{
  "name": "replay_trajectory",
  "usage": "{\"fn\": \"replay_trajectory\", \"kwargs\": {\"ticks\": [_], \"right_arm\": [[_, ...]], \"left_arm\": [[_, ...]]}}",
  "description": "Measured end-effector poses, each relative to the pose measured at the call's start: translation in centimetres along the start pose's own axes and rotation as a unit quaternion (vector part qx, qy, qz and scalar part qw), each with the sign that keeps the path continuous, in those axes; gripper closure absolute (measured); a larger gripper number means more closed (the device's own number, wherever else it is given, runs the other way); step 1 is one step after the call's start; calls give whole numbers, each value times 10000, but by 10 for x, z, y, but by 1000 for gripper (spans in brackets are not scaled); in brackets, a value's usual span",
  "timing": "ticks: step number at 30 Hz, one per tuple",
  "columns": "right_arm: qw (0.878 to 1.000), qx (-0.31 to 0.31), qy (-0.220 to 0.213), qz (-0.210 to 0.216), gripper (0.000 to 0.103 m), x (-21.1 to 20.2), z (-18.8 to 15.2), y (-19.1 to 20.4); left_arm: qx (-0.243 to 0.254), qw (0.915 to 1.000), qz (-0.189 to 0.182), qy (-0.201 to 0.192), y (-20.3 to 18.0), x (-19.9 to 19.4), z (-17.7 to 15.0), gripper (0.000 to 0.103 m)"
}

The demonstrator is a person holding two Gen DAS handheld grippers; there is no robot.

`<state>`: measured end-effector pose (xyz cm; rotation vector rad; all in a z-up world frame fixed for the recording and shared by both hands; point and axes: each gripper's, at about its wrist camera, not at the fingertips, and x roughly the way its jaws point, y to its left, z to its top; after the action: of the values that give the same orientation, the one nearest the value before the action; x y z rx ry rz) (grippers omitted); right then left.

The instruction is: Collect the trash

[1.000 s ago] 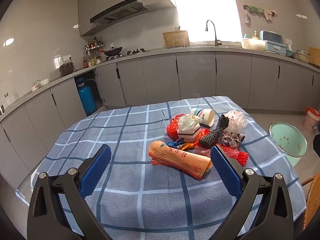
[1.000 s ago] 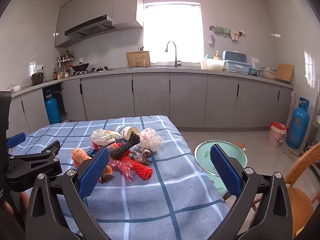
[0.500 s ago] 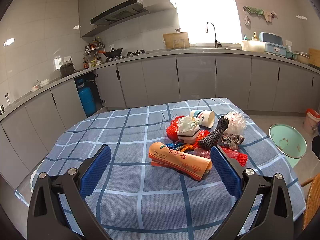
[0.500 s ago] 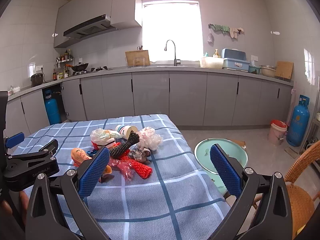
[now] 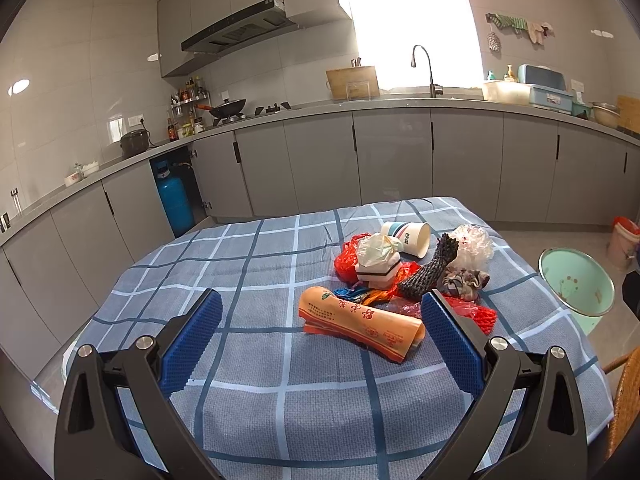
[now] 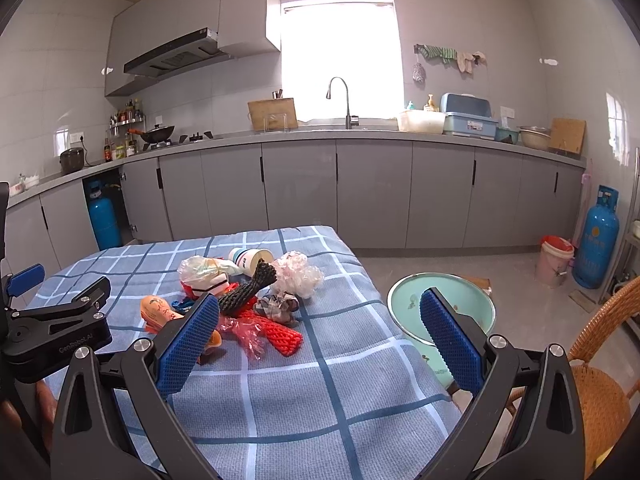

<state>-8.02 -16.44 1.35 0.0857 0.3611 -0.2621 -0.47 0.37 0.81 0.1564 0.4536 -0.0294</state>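
Observation:
A pile of trash lies on the blue checked tablecloth (image 5: 256,264): an orange paper wrapper (image 5: 360,322), a tipped paper cup (image 5: 408,234), a black foam net (image 5: 428,272), a crumpled clear bag (image 5: 470,244), red netting (image 5: 476,312) and a white box with a plastic bag (image 5: 376,264). My left gripper (image 5: 320,332) is open and empty, held above the table just short of the wrapper. My right gripper (image 6: 320,332) is open and empty, near the red netting (image 6: 280,332) and above the table's right edge. The left gripper's body (image 6: 56,324) shows at the right wrist view's left edge.
A mint green basin (image 6: 440,312) stands on the floor right of the table; it also shows in the left wrist view (image 5: 576,280). A wicker chair (image 6: 600,380) is at the near right. A pink bucket (image 6: 554,258) and blue gas cylinder (image 6: 596,248) stand by grey cabinets.
Both views have risen and pulled back slightly from the table; the trash pile sits a little lower in view. Both grippers stay open. The trash has not moved.

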Motion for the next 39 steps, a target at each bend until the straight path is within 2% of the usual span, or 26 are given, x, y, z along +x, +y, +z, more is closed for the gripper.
{"fn": "replay_trajectory", "kwargs": {"ticks": [39], "right_arm": [[9999,95,47,-2,4,3,-2,-6]], "left_arm": [[12,10000,17,-22,-1,0,0,5]]}}
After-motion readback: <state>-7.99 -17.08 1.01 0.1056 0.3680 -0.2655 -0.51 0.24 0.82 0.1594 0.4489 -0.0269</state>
